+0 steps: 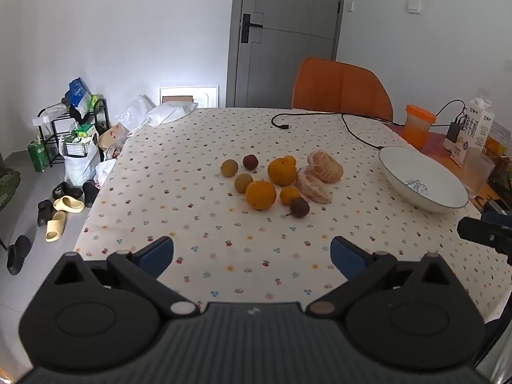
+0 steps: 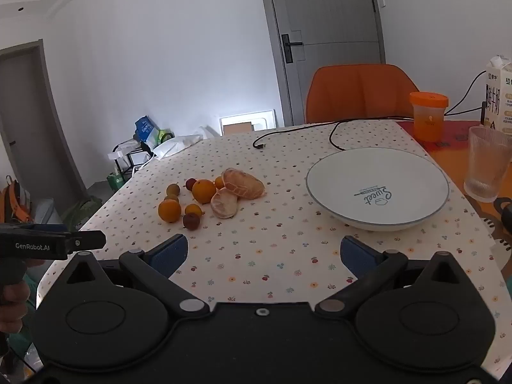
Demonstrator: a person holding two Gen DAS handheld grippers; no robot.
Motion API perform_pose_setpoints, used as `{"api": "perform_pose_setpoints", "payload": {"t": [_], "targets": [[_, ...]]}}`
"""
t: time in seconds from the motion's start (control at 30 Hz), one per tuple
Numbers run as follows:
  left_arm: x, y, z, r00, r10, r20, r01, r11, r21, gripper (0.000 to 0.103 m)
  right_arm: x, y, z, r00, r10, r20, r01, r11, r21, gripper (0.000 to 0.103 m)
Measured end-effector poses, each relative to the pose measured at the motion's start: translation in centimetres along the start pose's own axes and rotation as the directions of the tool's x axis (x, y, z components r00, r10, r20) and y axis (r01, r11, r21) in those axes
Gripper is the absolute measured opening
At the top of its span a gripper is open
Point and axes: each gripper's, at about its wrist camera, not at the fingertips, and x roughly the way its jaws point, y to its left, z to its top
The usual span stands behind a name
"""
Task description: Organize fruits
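Left wrist view, left gripper [image 1: 252,254]: spread wide, level over the table [image 1: 192,224], facing the fruits [image 1: 275,182].
Right gripper [image 2: 264,252]: spread, empty, near the bowl [image 2: 377,192].

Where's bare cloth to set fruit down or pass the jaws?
Free: the tablecloth strip between both grippers and the fruit pile; the gap between the peeled orange halves and the bowl; the bowl's inside. Crowded: the fruit pile, and the right edge by the glass and orange cup.
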Motion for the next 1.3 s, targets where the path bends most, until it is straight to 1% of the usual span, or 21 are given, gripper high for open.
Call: {"api": "perform_pose_setpoints", "payload": {"t": [0.03, 0.1, 0.3, 0.47, 0.5, 0.57, 0.8, 1.03, 1.17, 1.3], "targets": [[0.0, 0.1, 0.1, 1.000, -0.015, 0.000, 0.015, 1.000, -0.021, 0.103, 0.0, 0.0, 0.0, 1.000, 0.013, 0.009, -0.013, 1.000, 0.011, 0.103], [0.1, 0.1, 0.3, 1.000, -0.019, -0.005, 0.019, 0.999, -0.026, 0.103, 0.1, 0.0, 0.1, 1.000, 0.017, 0.009, -0.017, 1.000, 0.012, 0.103], [0.3, 0.1, 0.1, 1.000, -0.017, -0.004, 0.017, 1.000, -0.025, 0.103, -0.2, 0.0, 0.2, 1.000, 0.020, 0.013, -0.021, 1.000, 0.006, 0.103], [0.1, 0.1, -0.1, 1.000, -0.019, 0.000, 0.019, 1.000, -0.022, 0.103, -0.9, -0.9, 0.1, 1.000, 0.023, 0.012, -0.023, 1.000, 0.006, 0.103], [0.1, 0.1, -0.1, 1.000, -0.018, -0.001, 0.018, 1.000, -0.023, 0.103, -0.5, -0.1, 0.3, 1.000, 0.020, 0.010, -0.020, 1.000, -0.002, 0.103], [0.1, 0.1, -0.1, 1.000, -0.018, 0.000, 0.018, 1.000, -0.022, 0.103, -0.3, 0.1, 0.2, 1.000, 0.016, 0.009, -0.016, 1.000, -0.004, 0.103], [-0.1, 0.1, -0.1, 1.000, -0.017, 0.012, 0.018, 1.000, -0.021, 0.103, 0.0, -0.1, 0.1, 1.000, 0.011, 0.007, -0.011, 1.000, 0.009, 0.103], [-0.2, 0.3, 0.0, 1.000, -0.020, 0.009, 0.020, 1.000, -0.022, 0.103, -0.2, 0.0, 0.1, 1.000, 0.016, 0.009, -0.016, 1.000, 0.010, 0.103], [-0.3, 0.3, 0.0, 1.000, -0.019, 0.007, 0.019, 1.000, -0.024, 0.103, -0.5, 0.0, 0.3, 0.999, 0.032, 0.015, -0.032, 0.999, 0.009, 0.103], [-0.3, 0.4, 0.0, 1.000, -0.019, 0.007, 0.019, 1.000, -0.020, 0.103, -0.4, 0.0, 0.4, 1.000, 0.026, 0.012, -0.026, 1.000, 0.009, 0.103]]}}
